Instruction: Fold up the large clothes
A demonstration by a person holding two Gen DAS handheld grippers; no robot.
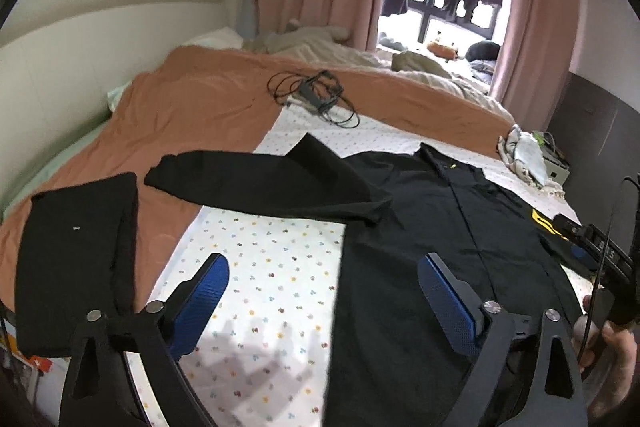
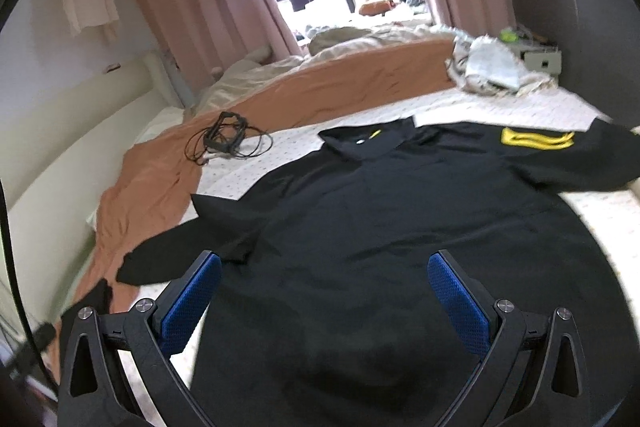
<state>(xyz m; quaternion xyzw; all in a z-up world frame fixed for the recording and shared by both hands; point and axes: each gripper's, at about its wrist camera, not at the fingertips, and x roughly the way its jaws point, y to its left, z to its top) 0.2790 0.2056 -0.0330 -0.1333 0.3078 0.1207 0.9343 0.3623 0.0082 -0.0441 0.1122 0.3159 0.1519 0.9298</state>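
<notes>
The landmark here is the large black collared shirt with a yellow sleeve patch (image 2: 380,227), spread flat and face up on the bed's white sheet printed with small coloured dots (image 1: 264,267). It lies open like this, collar away from the cameras and hem toward them, presumably so that both sleeves can be reached and folded inward.

Far to the left of the shirt, a folded black garment (image 1: 76,259) rests on the rumpled orange blanket (image 1: 192,107), apart from the shirt; it looks like a piece already finished and set aside out of the working area. Just right of it, the shirt's left sleeve (image 1: 256,183) stretches out sideways, its cuff lying over the blanket's edge, so it is not yet folded.

The left gripper (image 1: 324,281) hovers above the shirt's left edge, one blue pad over the dotted sheet and the other over black cloth. Its jaws stand wide apart and grip nothing; that spread suits a grasp of the side seam or sleeve.

Beyond the shirt's collar, a black tangle of cable with a small black device (image 1: 316,97) lies where blanket meets sheet, clear of the fold.

The right gripper (image 2: 324,283) hangs over the shirt's lower body, jaws likewise wide and empty, cloth beneath but not pinched. To the right, the sleeve bearing the yellow patch (image 2: 536,139) lies outstretched, and a crumpled pale cloth (image 2: 492,67) sits beyond it near the bed's far corner.
</notes>
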